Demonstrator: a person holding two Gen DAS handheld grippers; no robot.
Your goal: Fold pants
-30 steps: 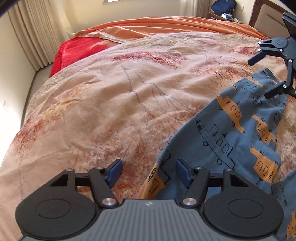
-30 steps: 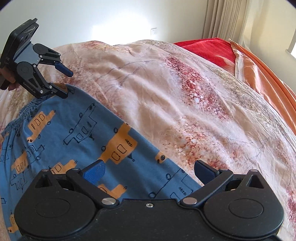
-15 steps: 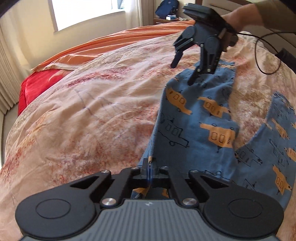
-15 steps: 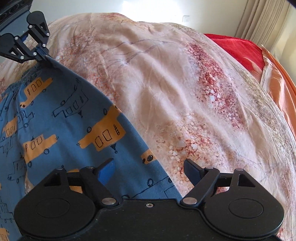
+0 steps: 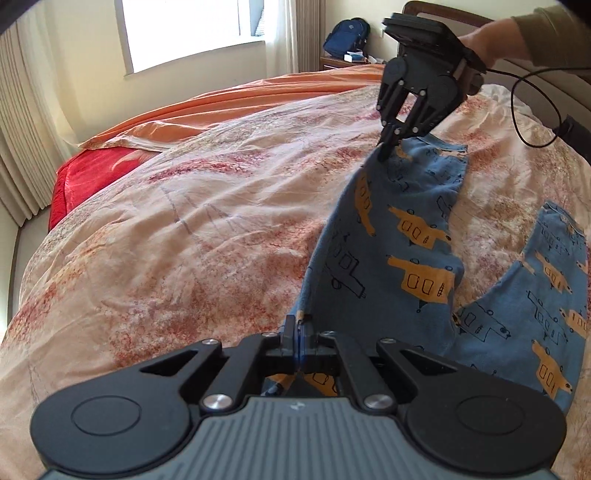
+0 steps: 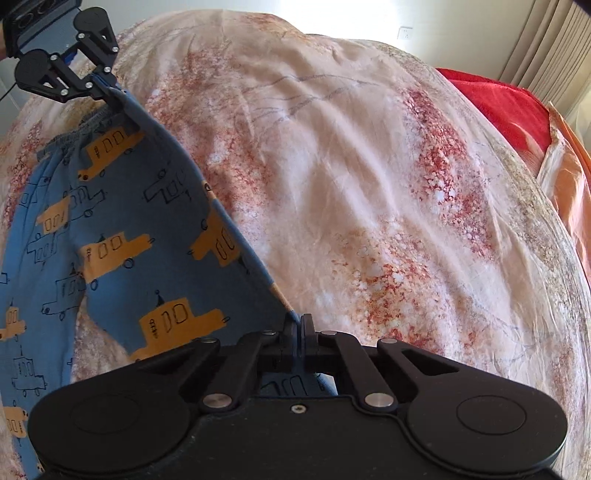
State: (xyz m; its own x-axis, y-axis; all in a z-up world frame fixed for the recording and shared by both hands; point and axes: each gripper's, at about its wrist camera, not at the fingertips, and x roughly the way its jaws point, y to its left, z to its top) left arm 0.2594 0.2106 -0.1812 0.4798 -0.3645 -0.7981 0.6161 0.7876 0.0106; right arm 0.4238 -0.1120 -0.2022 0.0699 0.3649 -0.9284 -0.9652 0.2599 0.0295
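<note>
Pants [image 5: 402, 258], blue with orange and outlined vehicle print, lie spread on a floral duvet [image 5: 184, 229]; two legs visible in the left wrist view, splayed apart in a V with bare duvet between them

Left gripper [image 5: 297, 332]: jaws fully closed, fabric edge pinched between the pads. Right wrist view shows this pinch at the gathered elastic waistband [image 6: 70, 136], at its outer corner

Right gripper [image 6: 299, 330]: jaws fully closed on the outer edge of the same leg, at or near the hem end. Cloth runs away from the jaws to the left in its own view; bare duvet lies to the right of the jaws

Side seam between the two pinch points is raised off the duvet and pulled into a straight, fairly taut line. Rest of that leg hangs from the line and drapes back onto the bed. Second leg lies flat, beyond the lifted leg as seen from the left jaws, untouched

Progress, as judged: early. Both grasps are set and one long edge is lifted; no fold laid yet. Remaining: carry the lifted leg over onto the flat one so the legs stack, release, then fold the stacked length crosswise at least once

Person's hand [image 5: 480, 35] and sleeve visible behind the right gripper, with a cable trailing
</note>
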